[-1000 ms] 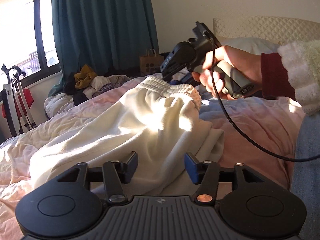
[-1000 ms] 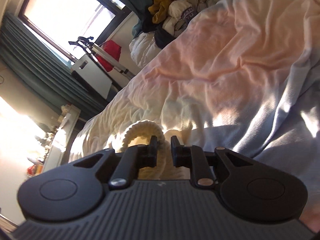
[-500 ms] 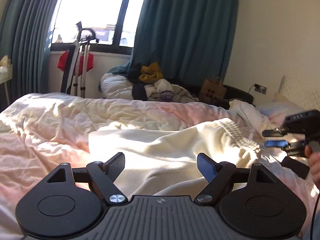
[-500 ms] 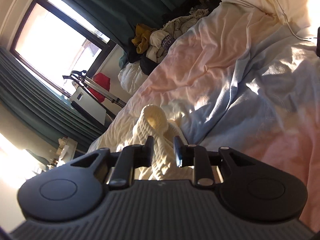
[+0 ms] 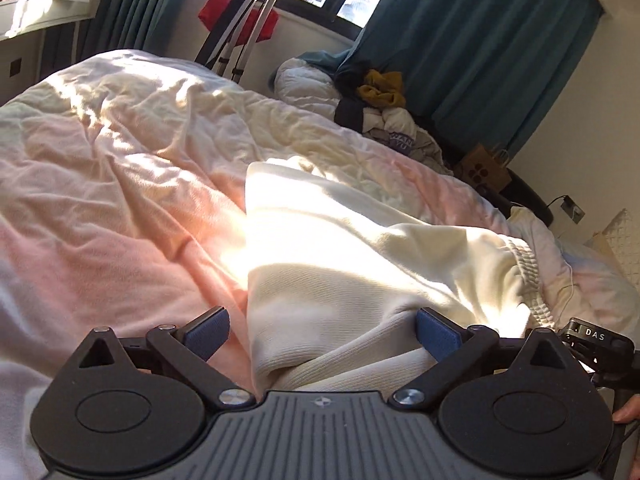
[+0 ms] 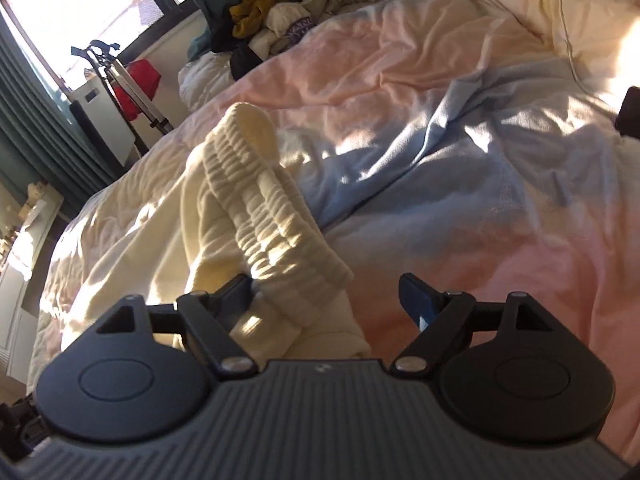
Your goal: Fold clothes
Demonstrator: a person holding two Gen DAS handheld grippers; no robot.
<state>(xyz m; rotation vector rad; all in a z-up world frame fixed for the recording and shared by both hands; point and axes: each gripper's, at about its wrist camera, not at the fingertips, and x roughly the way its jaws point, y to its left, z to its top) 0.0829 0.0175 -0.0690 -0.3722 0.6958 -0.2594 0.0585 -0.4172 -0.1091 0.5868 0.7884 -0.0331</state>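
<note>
left wrist view: my left gripper (image 5: 322,334) is spread wide, nothing between the pads, hanging low over the near end of a cream garment (image 5: 360,264) lying on the bed (image 5: 120,184). the garment, sweatpants i think, runs lengthwise away from me across the duvet. it looks doubled over, one layer on another, with a rolled fold edge showing right under the jaws. ribbed waistband (image 5: 528,280) sits toward the headboard side.

right wrist view: right gripper (image 6: 326,294) also splayed, gripping nothing. the waistband (image 6: 264,208) lies bunched and ridged just ahead of the left finger, resting on the duvet, partly stood up in a loop.

progress, my read: at least one lengthwise fold seems in, legs stacked. the piece is long yet, waistband lumpy, not a compact bundle, so a crosswise fold looks left. a heap of other clothes (image 5: 384,112) sits past the far edge of the bed, unfolded.
</note>
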